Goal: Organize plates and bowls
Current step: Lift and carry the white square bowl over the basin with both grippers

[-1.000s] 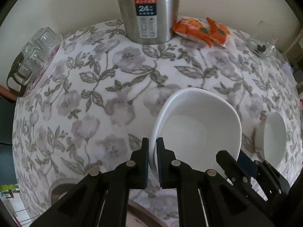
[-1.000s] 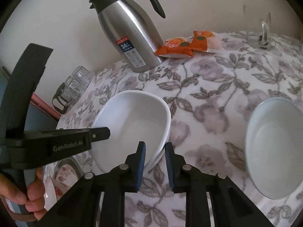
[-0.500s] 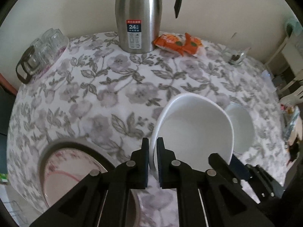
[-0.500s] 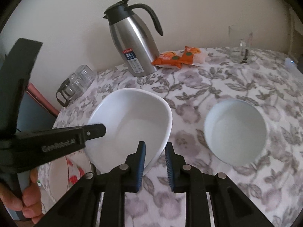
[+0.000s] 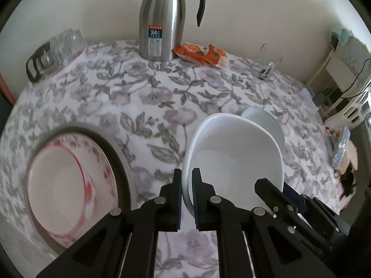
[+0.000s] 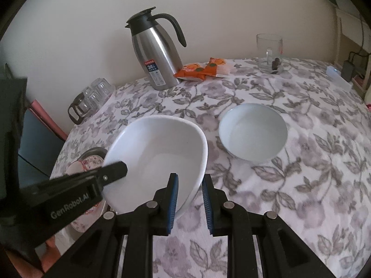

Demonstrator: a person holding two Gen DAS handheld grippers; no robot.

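Observation:
A large white bowl (image 5: 234, 153) hangs tilted above the flowered table, held from both sides. My left gripper (image 5: 187, 173) is shut on its left rim. My right gripper (image 6: 189, 178) is shut on the right wall of the same bowl (image 6: 157, 153), one blue pad inside and one outside. The left gripper's finger (image 6: 116, 169) shows at the bowl's far rim in the right wrist view. A smaller white bowl (image 6: 252, 134) stands on the cloth to the right, partly hidden behind the large bowl in the left wrist view. A pink-patterned plate (image 5: 62, 180) lies on a dark-rimmed plate at the near left.
A steel thermos jug (image 5: 160, 23) and orange snack packets (image 5: 201, 53) stand at the back by the wall. Upturned glasses in a black rack (image 5: 55, 51) sit at the back left. A glass mug (image 6: 270, 53) is at the back right. The table edge curves close on the left.
Both grippers have drawn back from the jug and risen with the large bowl between them. The pink plate has come fully into view at the left, and the small bowl looks farther off.

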